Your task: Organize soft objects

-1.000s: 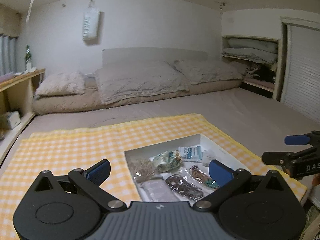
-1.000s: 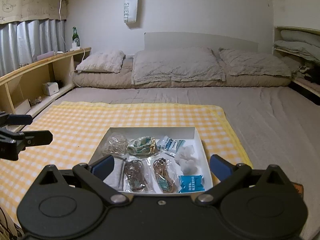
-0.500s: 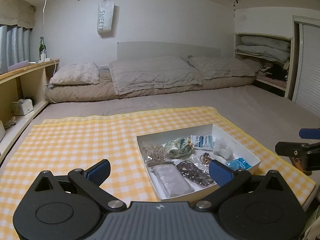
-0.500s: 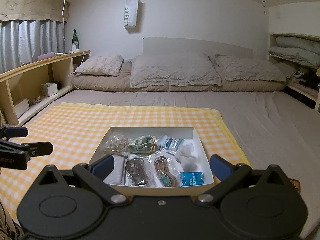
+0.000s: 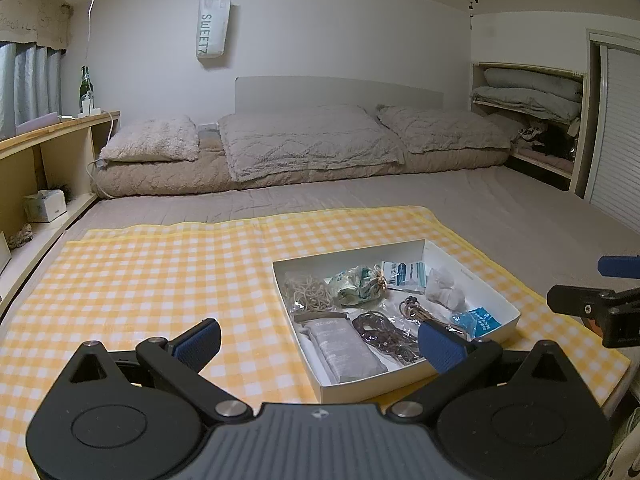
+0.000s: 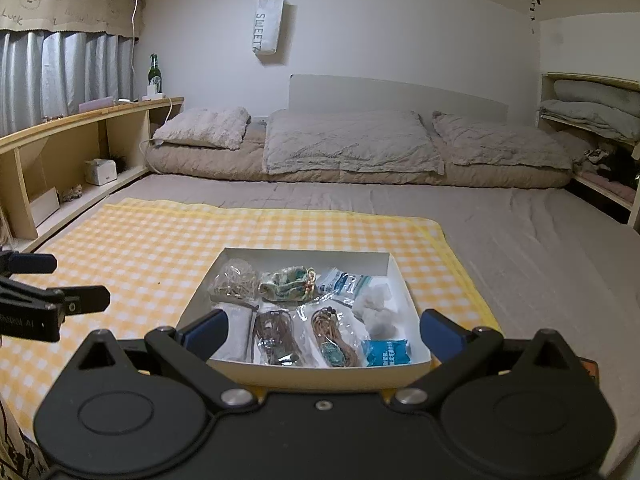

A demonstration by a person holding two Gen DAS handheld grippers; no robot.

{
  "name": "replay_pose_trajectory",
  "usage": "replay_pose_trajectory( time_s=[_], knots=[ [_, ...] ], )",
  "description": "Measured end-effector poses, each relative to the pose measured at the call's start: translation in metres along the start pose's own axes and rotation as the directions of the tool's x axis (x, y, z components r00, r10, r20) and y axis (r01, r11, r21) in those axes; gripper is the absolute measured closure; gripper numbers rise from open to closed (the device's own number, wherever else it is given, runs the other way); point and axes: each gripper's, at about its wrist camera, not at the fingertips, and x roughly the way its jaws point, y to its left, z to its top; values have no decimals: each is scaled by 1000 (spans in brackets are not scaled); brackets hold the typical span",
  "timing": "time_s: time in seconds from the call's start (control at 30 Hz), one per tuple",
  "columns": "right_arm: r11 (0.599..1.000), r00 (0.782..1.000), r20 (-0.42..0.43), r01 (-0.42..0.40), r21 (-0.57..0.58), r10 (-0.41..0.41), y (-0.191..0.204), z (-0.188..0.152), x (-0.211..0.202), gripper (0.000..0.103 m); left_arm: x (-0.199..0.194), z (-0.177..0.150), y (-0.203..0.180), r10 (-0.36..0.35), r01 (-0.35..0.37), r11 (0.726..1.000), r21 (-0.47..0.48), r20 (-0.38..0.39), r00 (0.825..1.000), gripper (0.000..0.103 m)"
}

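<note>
Currently both tongs, left tongs [image 5: 318, 340] and right tongs [image 6: 323, 330], gape empty. Soft packets fill the shallow white cardboard tray [image 6: 394, 270] mid-frame on the yellow checked cloth [image 6: 160, 240]. Stage ambiguous: sorted already, or awaiting sorting.

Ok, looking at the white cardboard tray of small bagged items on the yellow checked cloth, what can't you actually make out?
- Left wrist view: the left gripper finger covers part of the brown cord bundle in the white cardboard tray.
- Right wrist view: the right gripper finger hides most of the grey pouch.
- Small blue packet: print too small to read.
</note>
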Motion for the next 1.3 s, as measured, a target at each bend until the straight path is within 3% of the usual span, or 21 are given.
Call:
replay_pose_trajectory(
  time_s=[1.3],
  knots=[
    [1000,1000,2,-11,-12,11,0,1,-1,0,-1,1,-4,1,-1,1000,-3,-5,1000,0]
  ],
)
